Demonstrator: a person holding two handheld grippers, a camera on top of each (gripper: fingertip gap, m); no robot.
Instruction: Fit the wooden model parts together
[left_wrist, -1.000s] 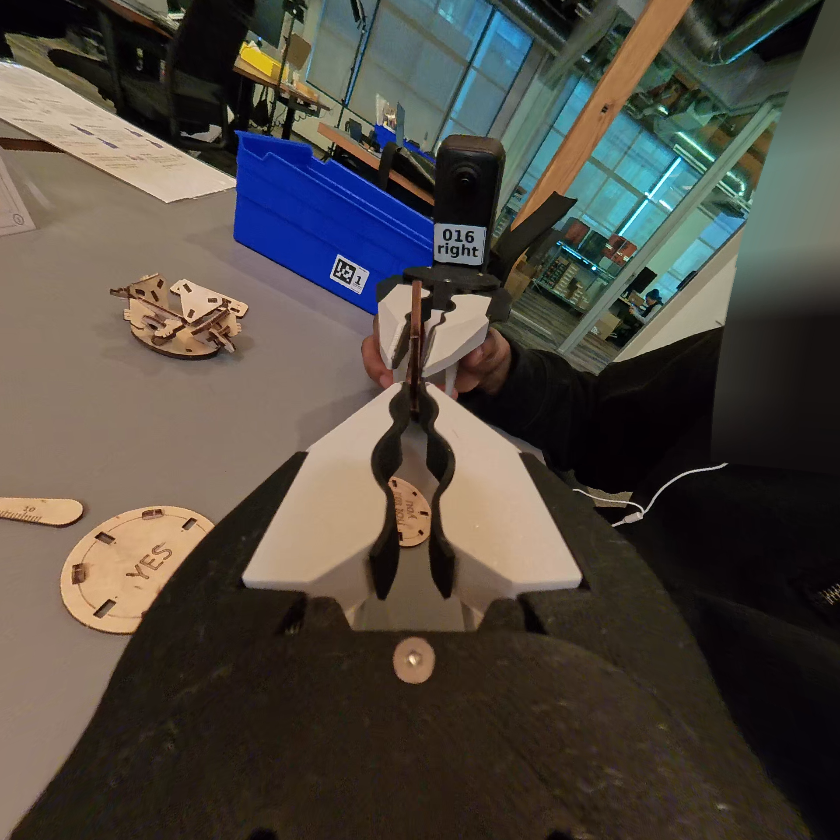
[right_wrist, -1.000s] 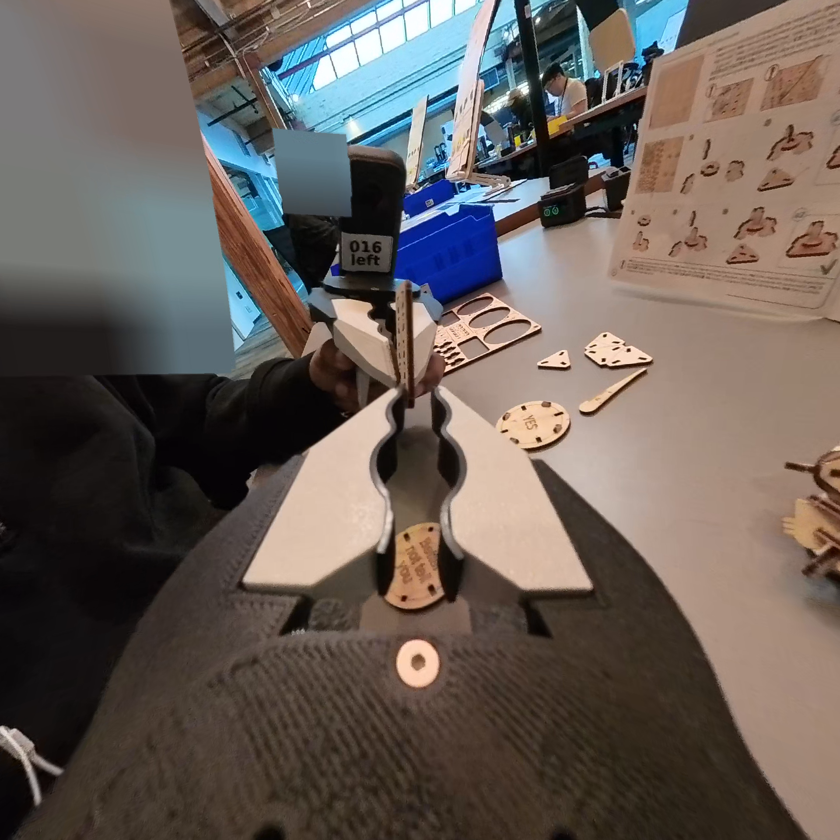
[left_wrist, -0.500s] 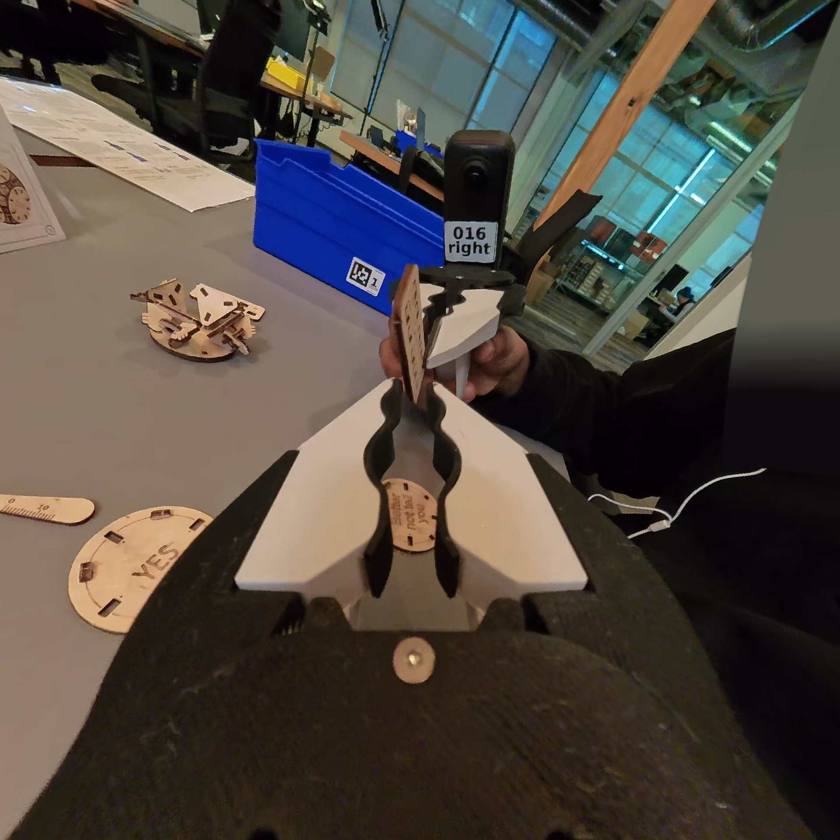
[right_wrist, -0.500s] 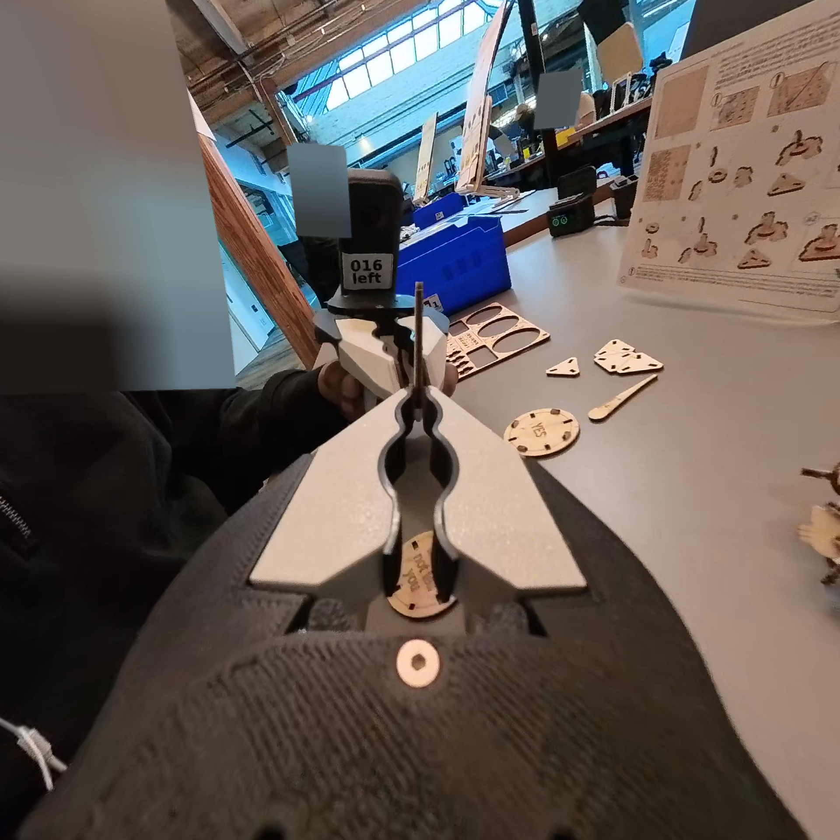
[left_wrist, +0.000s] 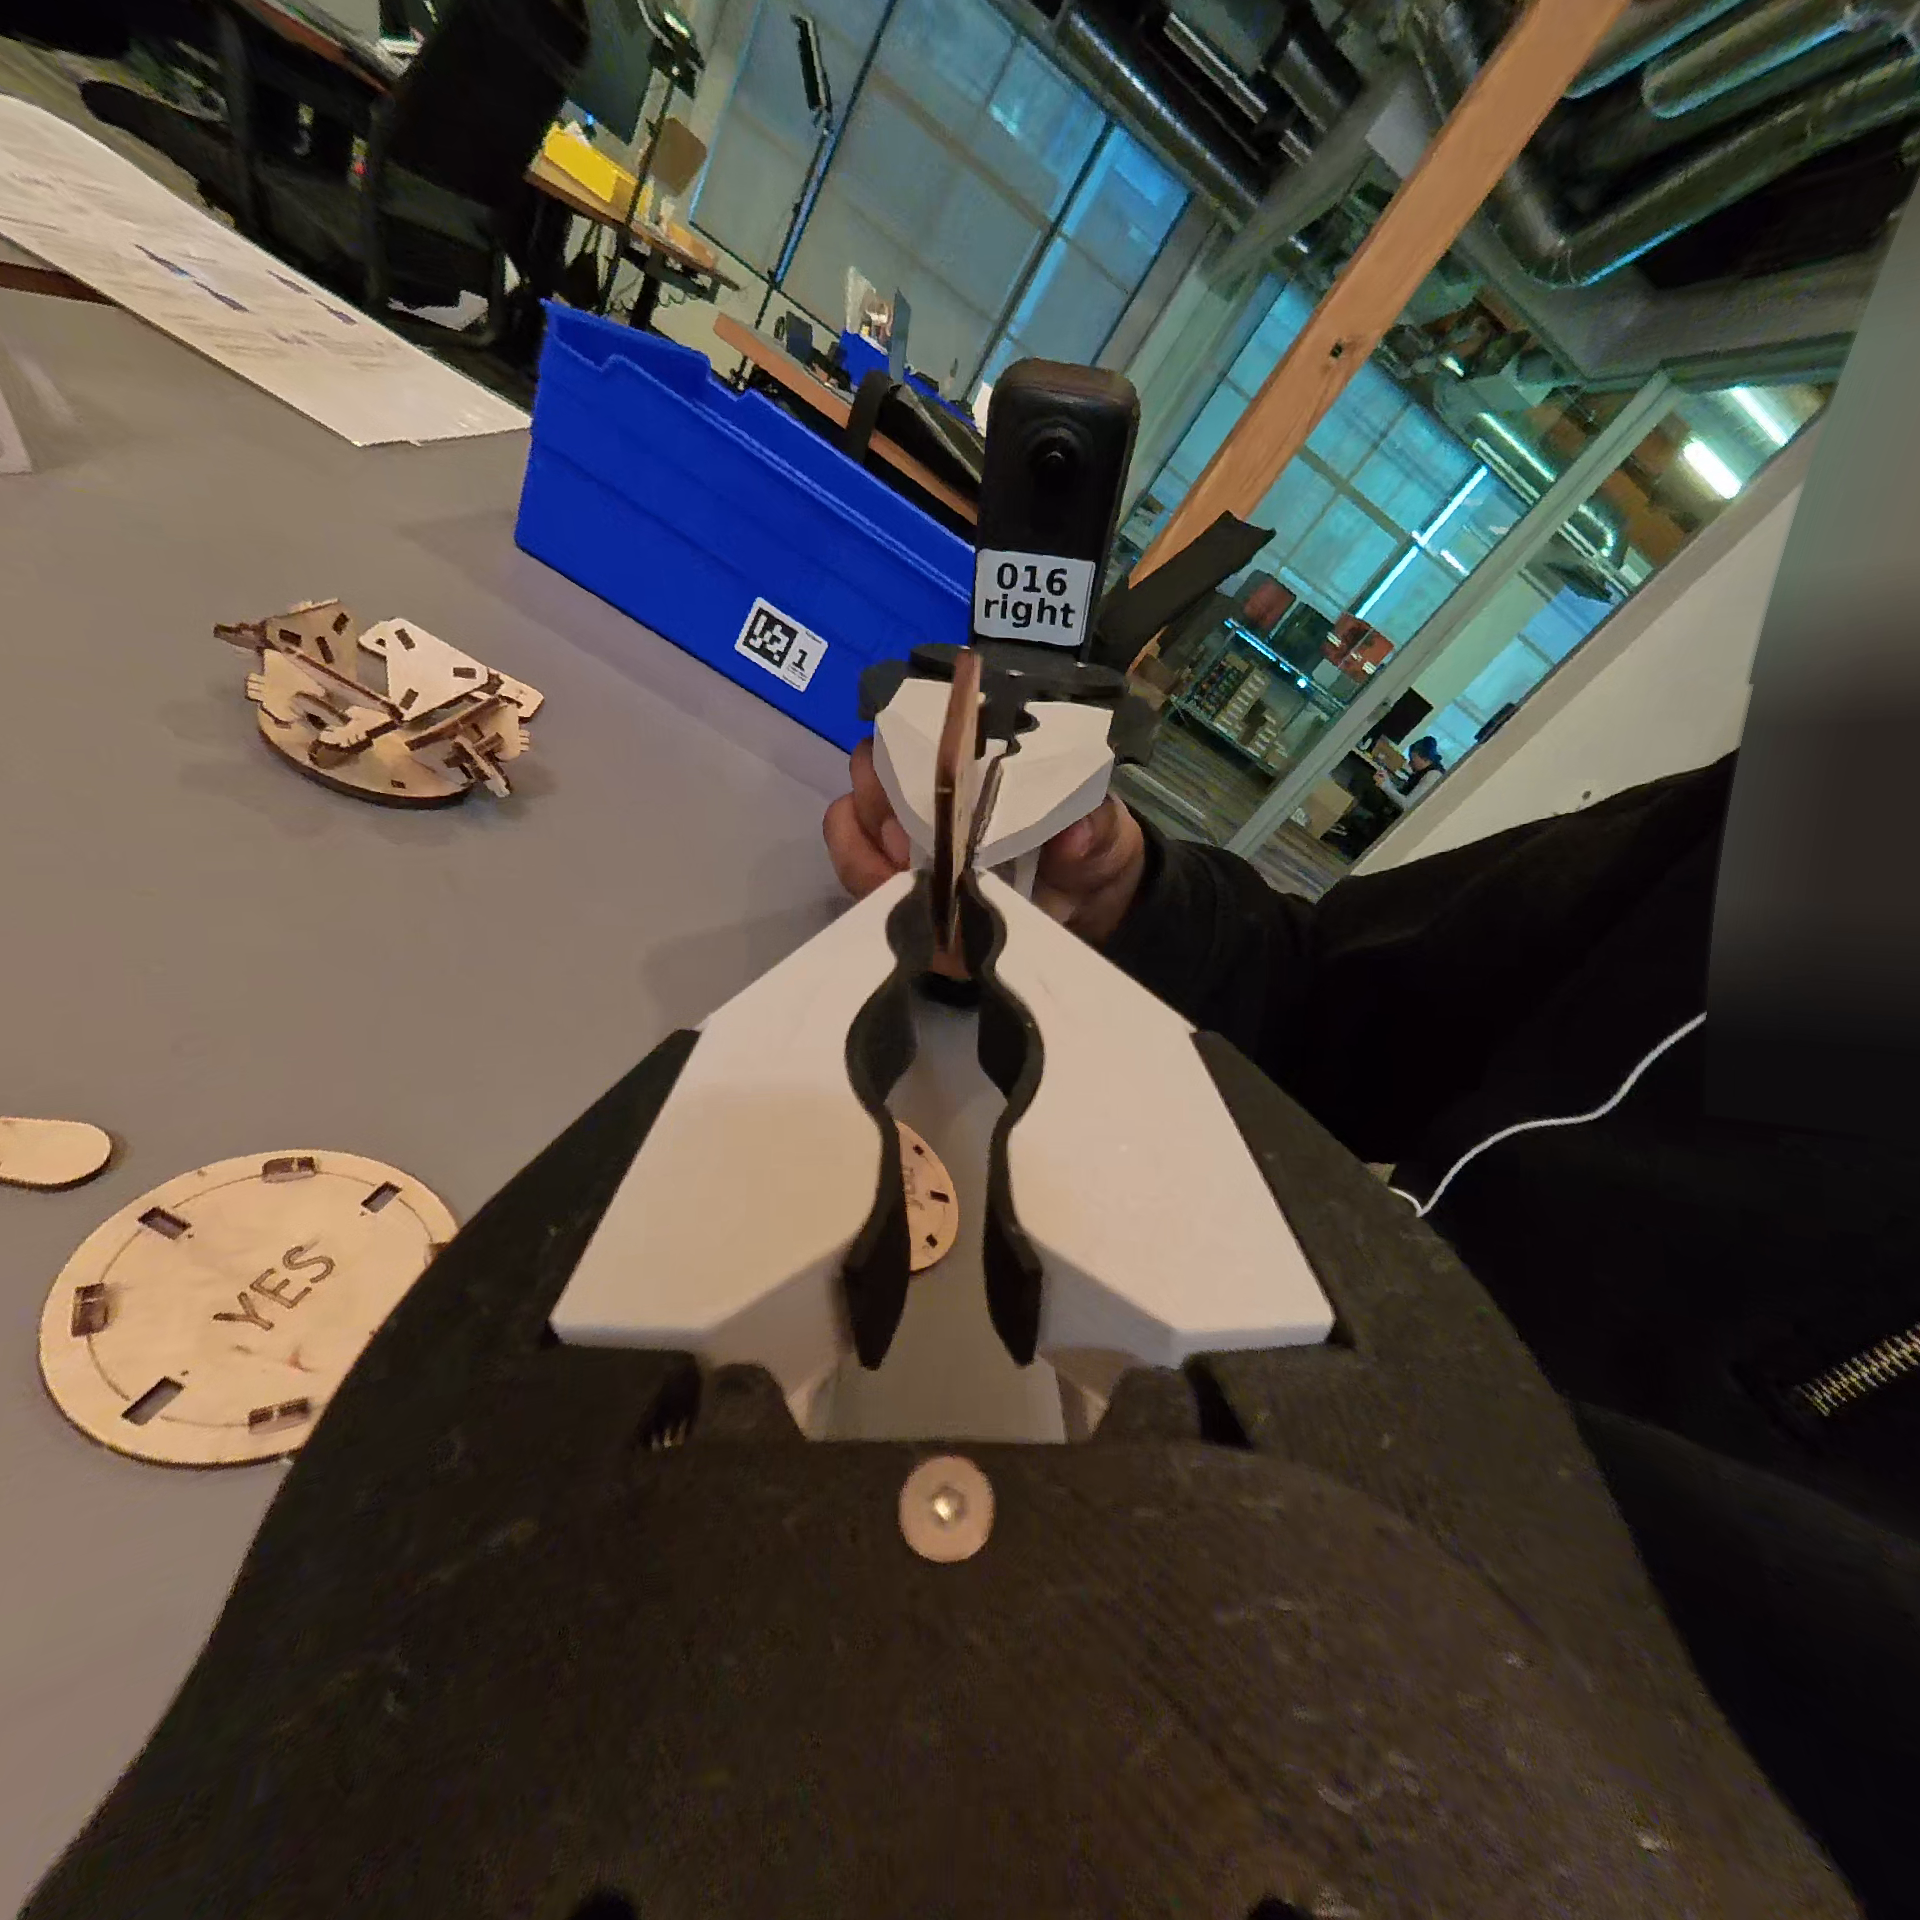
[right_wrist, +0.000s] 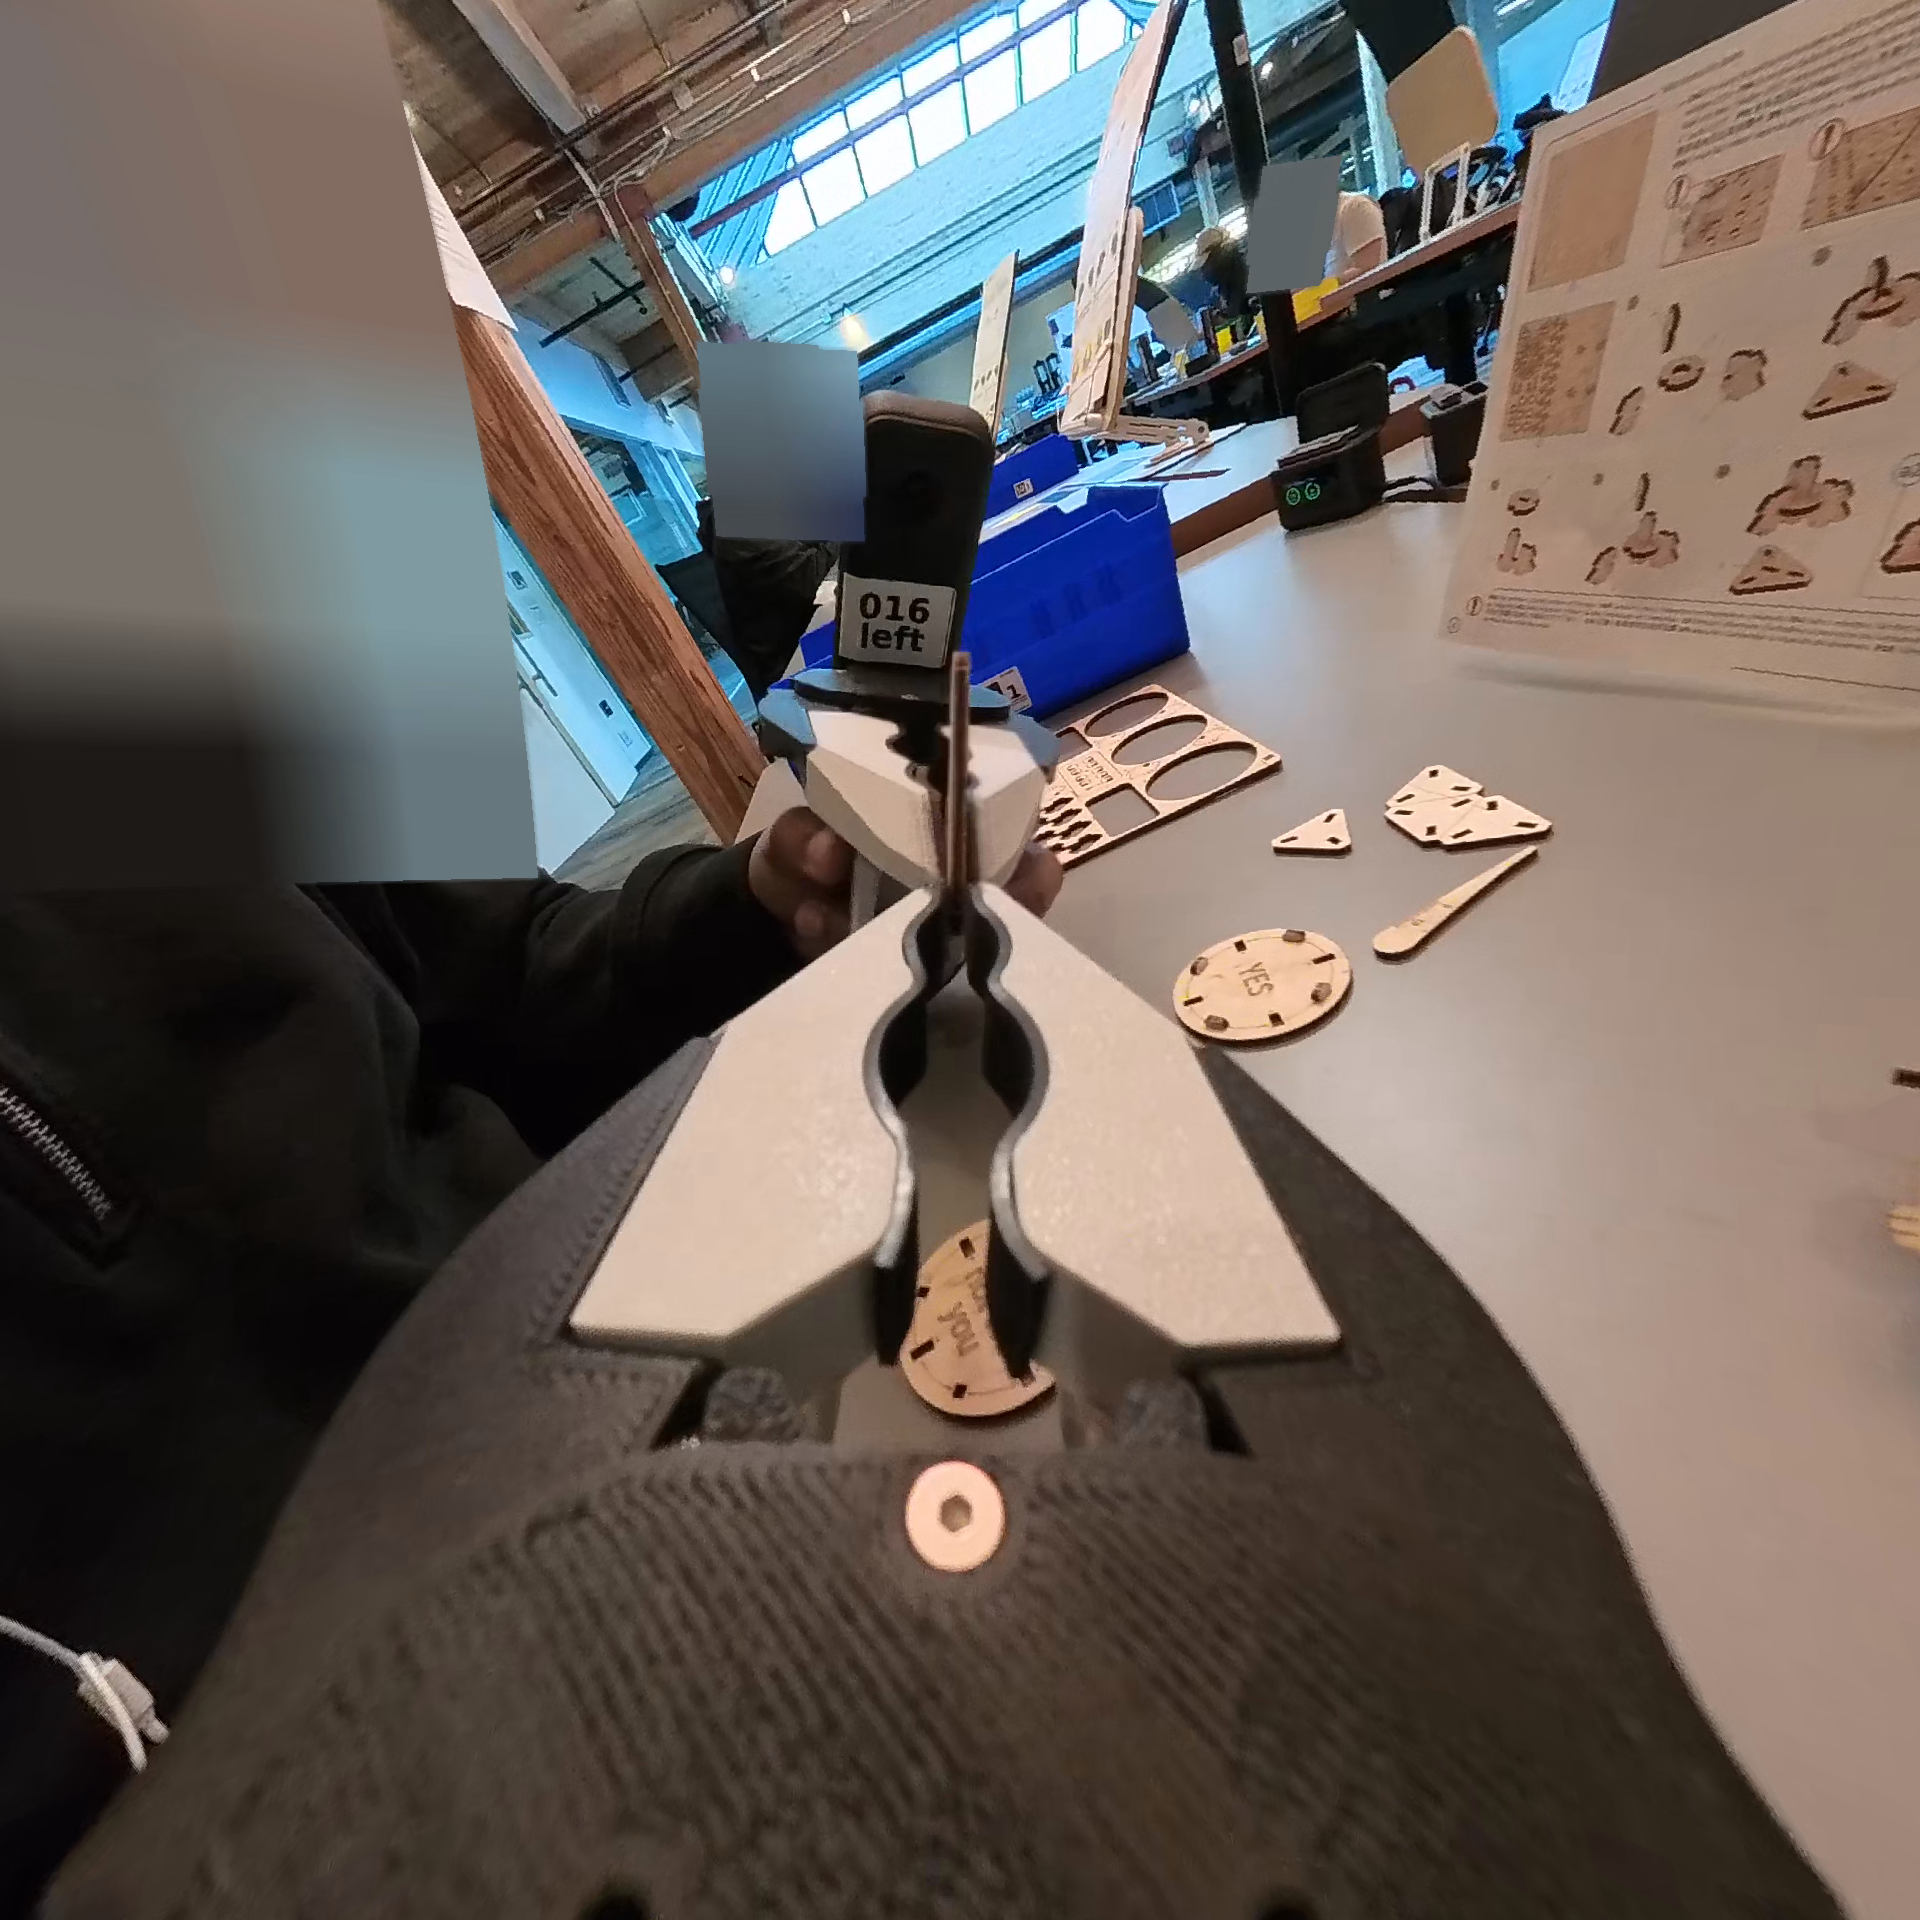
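Observation:
A thin flat wooden piece (left_wrist: 954, 769) stands on edge above the grey table (left_wrist: 468, 987), between my two grippers, which face each other tip to tip. My left gripper (left_wrist: 945, 899) is shut on its near edge. My right gripper (left_wrist: 977, 821), held by a hand, is shut on the far edge. In the right wrist view the piece (right_wrist: 957, 769) shows as a thin upright line, with my right gripper (right_wrist: 951, 914) shut on it and my left gripper (right_wrist: 940, 862) just behind. A small round wooden disc (right_wrist: 961, 1340) lies on the table under the fingers.
A larger slotted disc (left_wrist: 234, 1304) and a rounded stick (right_wrist: 1455, 899) lie nearby. An assembled wooden model (left_wrist: 379, 712) and a blue bin (left_wrist: 727, 530) stand farther off. Triangular pieces (right_wrist: 1465, 821), a cut-out sheet (right_wrist: 1164, 758) and an instruction sheet (right_wrist: 1714, 364) are beyond. My left and right fingertips are right by each other. About 11 centimetres separates my left fingertips from the small round wooden disc (right_wrist: 961, 1340).
The right gripper closed on the piece, then the left let go and the piece tilted in the right's grasp. The left has now shut on it again and it stands upright.

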